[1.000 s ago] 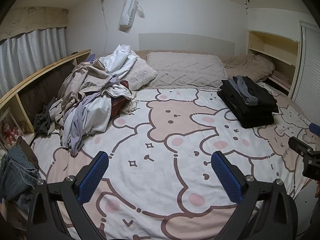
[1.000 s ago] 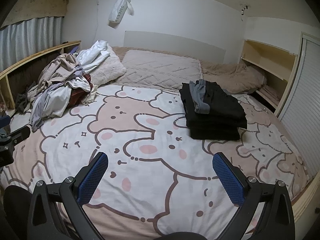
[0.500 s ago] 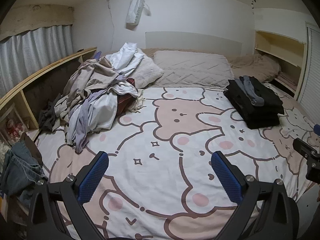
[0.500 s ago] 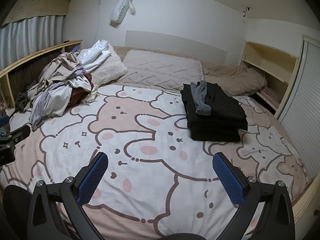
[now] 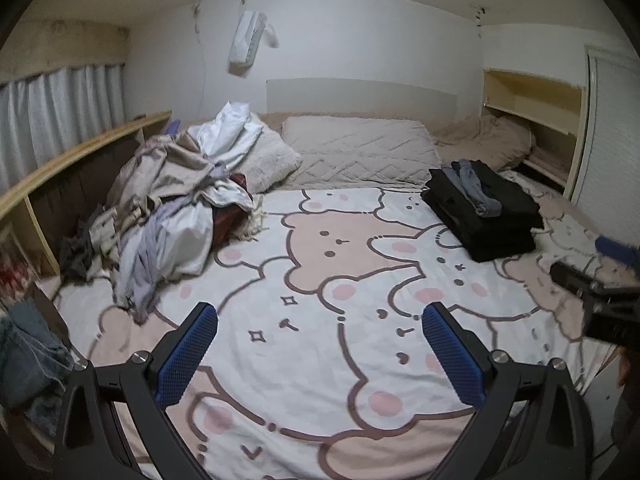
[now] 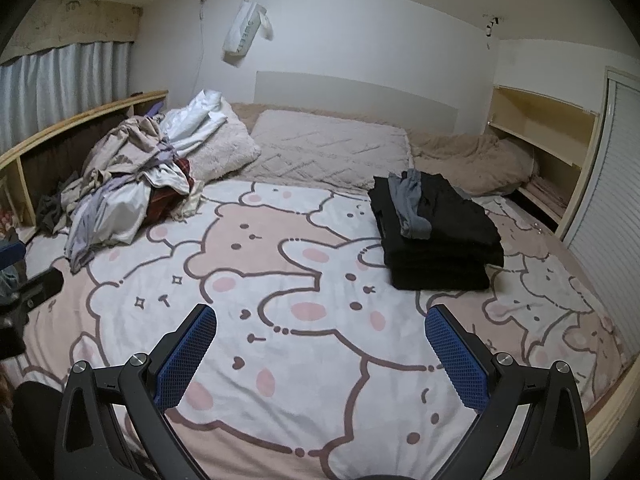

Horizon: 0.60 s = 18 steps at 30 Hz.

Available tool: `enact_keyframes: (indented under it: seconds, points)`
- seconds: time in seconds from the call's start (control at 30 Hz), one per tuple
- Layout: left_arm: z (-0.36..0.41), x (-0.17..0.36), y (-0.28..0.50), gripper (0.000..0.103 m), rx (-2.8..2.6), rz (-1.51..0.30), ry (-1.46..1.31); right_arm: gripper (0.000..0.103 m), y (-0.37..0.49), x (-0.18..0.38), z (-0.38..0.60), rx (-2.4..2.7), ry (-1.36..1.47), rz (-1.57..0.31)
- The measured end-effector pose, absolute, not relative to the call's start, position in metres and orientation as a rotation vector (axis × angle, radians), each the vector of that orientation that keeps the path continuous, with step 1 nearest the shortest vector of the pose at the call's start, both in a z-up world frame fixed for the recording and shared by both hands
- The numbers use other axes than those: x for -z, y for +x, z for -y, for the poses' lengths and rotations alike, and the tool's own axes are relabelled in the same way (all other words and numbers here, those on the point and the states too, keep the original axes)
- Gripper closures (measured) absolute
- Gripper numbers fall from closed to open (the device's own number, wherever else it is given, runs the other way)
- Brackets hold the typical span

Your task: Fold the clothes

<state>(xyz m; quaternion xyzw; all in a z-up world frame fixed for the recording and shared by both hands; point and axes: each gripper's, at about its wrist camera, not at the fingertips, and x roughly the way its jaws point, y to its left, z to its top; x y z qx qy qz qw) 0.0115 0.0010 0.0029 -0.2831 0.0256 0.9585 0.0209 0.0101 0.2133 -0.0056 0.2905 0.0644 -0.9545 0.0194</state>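
Observation:
A heap of unfolded clothes (image 5: 168, 208) in white, beige, lilac and dark red lies at the bed's far left; it also shows in the right wrist view (image 6: 124, 196). A stack of folded black clothes (image 5: 484, 216) with a grey piece on top sits at the right; it also shows in the right wrist view (image 6: 436, 232). My left gripper (image 5: 320, 344) is open and empty above the bear-print cover (image 5: 320, 280). My right gripper (image 6: 320, 344) is open and empty above the cover (image 6: 280, 272), well short of both piles.
Pillows (image 5: 356, 156) and a beige blanket (image 5: 492, 144) lie at the bed's head. A wooden shelf (image 5: 80, 156) runs along the left, an alcove shelf (image 5: 536, 112) is at the right. Jeans (image 5: 24, 344) hang off the left edge. A white bag (image 5: 248, 40) hangs on the wall.
Both grippers have tilted up and drawn slightly forward, so the room sits lower in view. The left view swung a little left. Both jaws stay open; no clothes moved.

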Motion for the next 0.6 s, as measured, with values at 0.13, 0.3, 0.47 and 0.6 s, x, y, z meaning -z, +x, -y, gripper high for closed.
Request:
enact_keyframes:
  seconds: [0.13,0.3,0.47,0.6]
  points:
    - [0.005,-0.007,0.014,0.000,-2.971,-0.041,-0.846,0.000,0.014,0.002,-0.210,2.985,0.807,-0.197]
    - [0.024,-0.018,0.015,0.000,-2.996,0.077,-0.763,0.000,0.009,0.001,-0.209,2.926,0.825,-0.104]
    - [0.044,-0.025,0.014,0.000,-3.144,0.042,-0.669,0.000,0.009,-0.003,-0.219,2.945,0.776,0.123]
    - [0.068,-0.028,0.011,0.000,-3.211,0.077,-0.588,0.000,0.005,-0.014,-0.224,2.963,0.707,0.286]
